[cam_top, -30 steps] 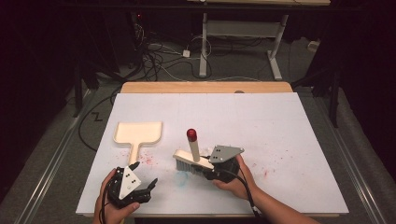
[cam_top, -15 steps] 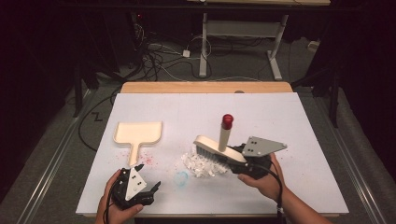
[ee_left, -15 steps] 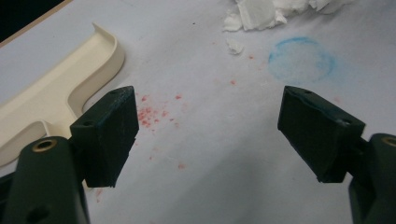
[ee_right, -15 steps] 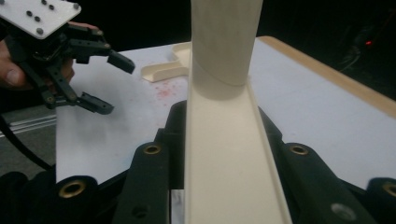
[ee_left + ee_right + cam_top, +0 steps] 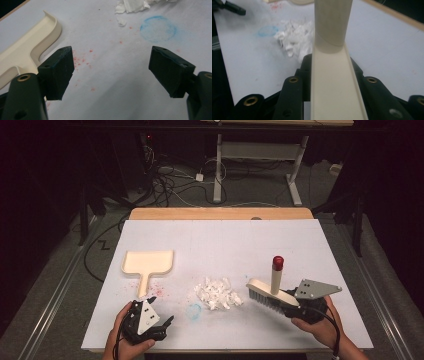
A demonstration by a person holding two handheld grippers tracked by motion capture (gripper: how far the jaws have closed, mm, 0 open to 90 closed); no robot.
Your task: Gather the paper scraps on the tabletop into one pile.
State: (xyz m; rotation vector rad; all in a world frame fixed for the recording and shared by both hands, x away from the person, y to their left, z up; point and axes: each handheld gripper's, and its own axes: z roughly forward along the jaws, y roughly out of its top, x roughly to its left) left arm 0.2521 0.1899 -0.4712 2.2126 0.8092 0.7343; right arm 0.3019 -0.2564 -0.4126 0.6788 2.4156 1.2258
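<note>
Right gripper is clamped on the back of the cream brush, whose red-capped handle stands upright; since a second ago it has carried the brush rightward off the pile of white paper scraps, now lying bare just left of the bristles. On the white table, the cream dustpan lies unmoved at far left. Left gripper stays low by the near edge below the dustpan's handle, jaws spread wide and empty, angled toward a blue ring mark.
</note>
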